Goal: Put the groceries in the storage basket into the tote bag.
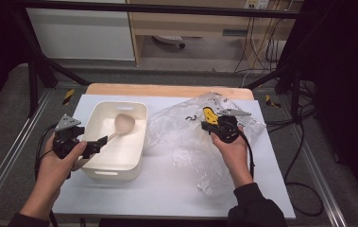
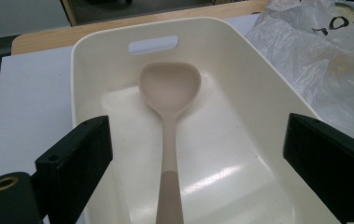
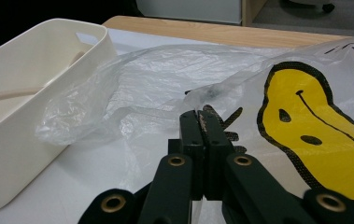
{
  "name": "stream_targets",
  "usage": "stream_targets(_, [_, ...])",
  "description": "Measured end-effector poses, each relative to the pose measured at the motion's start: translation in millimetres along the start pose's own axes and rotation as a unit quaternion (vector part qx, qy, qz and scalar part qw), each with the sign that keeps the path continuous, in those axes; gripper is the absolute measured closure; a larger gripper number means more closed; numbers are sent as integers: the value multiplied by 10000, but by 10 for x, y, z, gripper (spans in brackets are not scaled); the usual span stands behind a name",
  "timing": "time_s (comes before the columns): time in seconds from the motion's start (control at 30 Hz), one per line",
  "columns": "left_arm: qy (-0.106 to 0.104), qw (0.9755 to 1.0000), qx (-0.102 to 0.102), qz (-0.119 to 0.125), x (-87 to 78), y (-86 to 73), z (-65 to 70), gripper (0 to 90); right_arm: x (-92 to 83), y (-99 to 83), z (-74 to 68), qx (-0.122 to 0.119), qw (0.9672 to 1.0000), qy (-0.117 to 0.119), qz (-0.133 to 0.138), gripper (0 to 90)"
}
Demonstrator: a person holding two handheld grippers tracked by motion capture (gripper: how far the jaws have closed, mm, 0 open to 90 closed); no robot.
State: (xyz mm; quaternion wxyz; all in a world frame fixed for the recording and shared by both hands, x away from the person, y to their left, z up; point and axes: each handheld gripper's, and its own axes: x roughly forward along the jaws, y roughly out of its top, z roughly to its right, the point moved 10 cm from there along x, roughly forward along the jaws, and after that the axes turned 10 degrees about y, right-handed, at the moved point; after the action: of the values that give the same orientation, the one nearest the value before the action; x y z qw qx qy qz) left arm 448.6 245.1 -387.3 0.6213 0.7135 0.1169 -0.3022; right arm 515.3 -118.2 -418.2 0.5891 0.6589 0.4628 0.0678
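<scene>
A beige spoon (image 2: 169, 121) lies in a cream tub (image 1: 139, 109) on the left half of the white worktop (image 1: 167, 189). Its bowl rests toward the far end of the tub, near the slot handle, and its handle runs back toward the person's side, so its long axis follows the length of the tub.

The left claw (image 2: 198, 163) hovers at the near end of the tub with its jaws spread wide, one on each side of the spoon's handle and touching nothing. In the left gripper view the handle passes up the middle of the gap and away from the claw, bowl end farthest. The coming move seems to turn on that: the jaws stand across the handle, so closing them would catch the shaft near its darker end, provided the claw is low enough, which I cannot tell.

The right claw (image 3: 203, 122) has its jaws pressed tight together, pinching the edge of a clear plastic bag (image 1: 181, 137) printed with a yellow face (image 3: 315, 121). The bag lies crumpled just right of the tub, its loose film reaching the tub's wall. The left hand (image 1: 56, 165) is plainly the nearer to the spoon; the right hand (image 1: 233, 149) is well apart from it, busy with the bag.
</scene>
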Motion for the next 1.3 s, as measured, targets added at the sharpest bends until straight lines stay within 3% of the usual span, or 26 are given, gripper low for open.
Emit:
stream_targets(0.23, [-58, 10000, -28, -33, 8, -60, -28, 85, 9, -6, -3, -40, 10000, -17, -22, 900])
stream_targets(0.53, [19, 9998, 9, -191, 45, -142, -65, 106, 10, -14, -8, -14, 10000, -14, -40, 900])
stream_targets(0.9, [-50, 9992, 5, -406, 36, -284, -72, 193, 10, -17, 0, -31, 10000, -17, -47, 900])
stream_targets(1.3, [-120, 9986, -74, -505, 30, -513, -82, 449, 4, -19, 4, -8, 10000, -24, -52, 900])
